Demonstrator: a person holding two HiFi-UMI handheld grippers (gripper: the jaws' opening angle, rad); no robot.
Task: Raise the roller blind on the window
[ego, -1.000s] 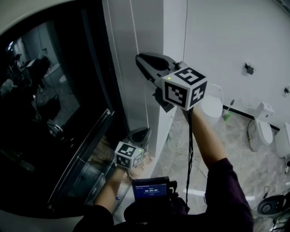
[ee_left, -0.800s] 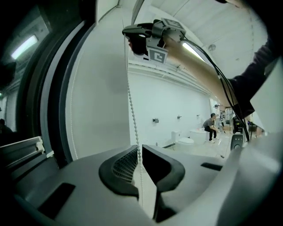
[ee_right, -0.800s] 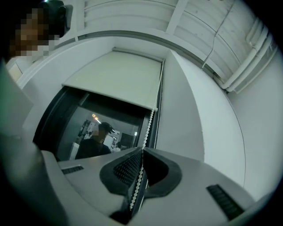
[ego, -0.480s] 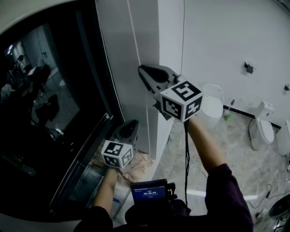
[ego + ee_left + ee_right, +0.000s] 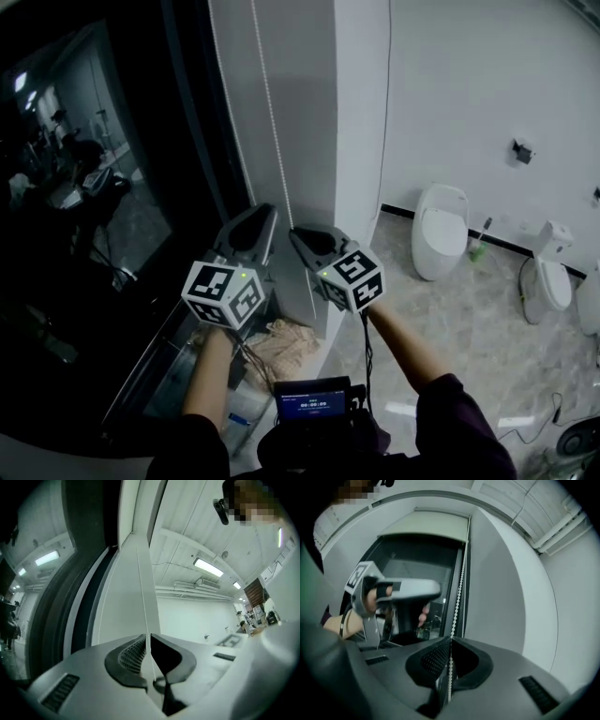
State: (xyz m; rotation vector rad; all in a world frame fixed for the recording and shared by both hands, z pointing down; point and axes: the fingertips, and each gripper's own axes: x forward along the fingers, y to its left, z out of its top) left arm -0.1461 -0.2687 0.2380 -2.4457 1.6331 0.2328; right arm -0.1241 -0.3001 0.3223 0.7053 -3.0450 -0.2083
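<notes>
Head view: the left gripper [image 5: 264,212] and right gripper [image 5: 296,233] sit side by side at the bead chain [image 5: 268,122] beside the dark window [image 5: 112,216]. The digits on the screen [image 5: 311,405] are unreadable.

Left gripper view: jaws clamped on a thin chain strand.

Right gripper view: jaws pinch the beaded strand. The pale roller blind [image 5: 433,526] sits high at the window top.

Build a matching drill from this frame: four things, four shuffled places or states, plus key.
Things:
1. right gripper
2. roller blind
3. oval toilet
4. beige cloth

Places or states:
A. standing against the white wall
B. crumpled at the foot of the pillar
C. shut on the bead chain
D. covering only the top of the window

Pairs: 1-C, 2-D, 3-A, 4-B
</notes>
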